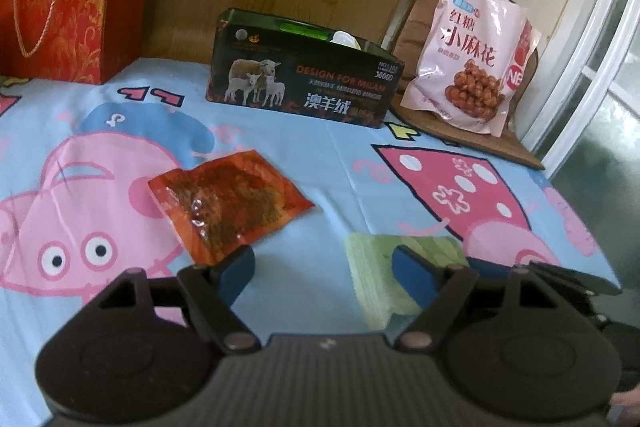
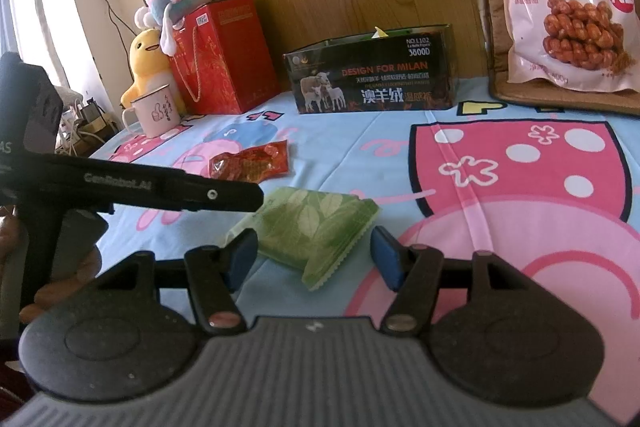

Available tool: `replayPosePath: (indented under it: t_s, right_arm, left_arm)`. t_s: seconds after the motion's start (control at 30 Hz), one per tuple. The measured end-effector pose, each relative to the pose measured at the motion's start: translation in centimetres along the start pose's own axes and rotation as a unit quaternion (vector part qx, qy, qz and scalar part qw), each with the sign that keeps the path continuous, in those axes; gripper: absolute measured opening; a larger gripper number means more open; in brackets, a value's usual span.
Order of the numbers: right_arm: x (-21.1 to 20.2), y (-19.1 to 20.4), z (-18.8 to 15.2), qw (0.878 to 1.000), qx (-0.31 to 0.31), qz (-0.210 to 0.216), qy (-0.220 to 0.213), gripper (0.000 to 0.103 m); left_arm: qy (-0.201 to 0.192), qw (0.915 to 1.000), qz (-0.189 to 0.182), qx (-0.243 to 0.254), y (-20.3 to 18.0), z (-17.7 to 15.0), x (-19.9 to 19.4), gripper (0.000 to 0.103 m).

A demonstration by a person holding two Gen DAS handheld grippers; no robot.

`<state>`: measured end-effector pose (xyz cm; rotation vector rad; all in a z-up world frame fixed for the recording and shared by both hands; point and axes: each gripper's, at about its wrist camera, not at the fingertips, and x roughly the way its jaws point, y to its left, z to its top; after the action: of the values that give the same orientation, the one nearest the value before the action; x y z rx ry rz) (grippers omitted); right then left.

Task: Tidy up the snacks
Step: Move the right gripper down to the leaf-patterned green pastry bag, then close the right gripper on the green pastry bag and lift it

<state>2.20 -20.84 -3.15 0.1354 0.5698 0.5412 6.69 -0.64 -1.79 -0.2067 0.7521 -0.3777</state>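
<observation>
Green leaf-print packet [image 2: 316, 233] lies near on the cartoon sheet [image 2: 400, 155] between my right gripper [image 2: 314, 257]'s unclenched jaws, untouched; crinkly film may skid or buckle if I close off-centre.

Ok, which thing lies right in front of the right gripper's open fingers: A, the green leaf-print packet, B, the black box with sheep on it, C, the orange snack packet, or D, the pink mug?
A: the green leaf-print packet lies on the sheet just ahead of the right gripper, between its open fingertips.
</observation>
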Motion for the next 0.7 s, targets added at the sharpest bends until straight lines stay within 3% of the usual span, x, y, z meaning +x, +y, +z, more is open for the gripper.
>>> replayPosePath:
  t_s: [0.27, 0.43, 0.47, 0.53, 0.7]
  right_arm:
    - [-0.1, 0.2, -0.1, 1.000, -0.005, -0.004, 0.000, 0.065]
    - [-0.1, 0.5, -0.2, 1.000, -0.019, -0.006, 0.005, 0.065]
    - [-0.1, 0.6, -0.2, 1.000, -0.024, -0.004, 0.006, 0.064]
    - [-0.1, 0.9, -0.3, 0.999, -0.032, -0.002, 0.009, 0.050]
    - [-0.8, 1.6, -0.8, 0.999, -0.047, -0.006, 0.009, 0.042]
  left_arm:
    - [0.019, 0.9976, -0.062, -0.022, -0.4, -0.2, 0.0, 0.075]
    - [0.037, 0.9951, -0.089, -0.018, -1.1, -0.4, 0.4, 0.056]
    - [0.042, 0.9941, -0.098, -0.019, -1.2, -0.4, 0.6, 0.053]
    - [0.047, 0.9926, -0.110, -0.021, -1.4, -0.7, 0.7, 0.043]
    - [0.053, 0.9911, -0.122, -0.008, -2.2, -1.4, 0.2, 0.042]
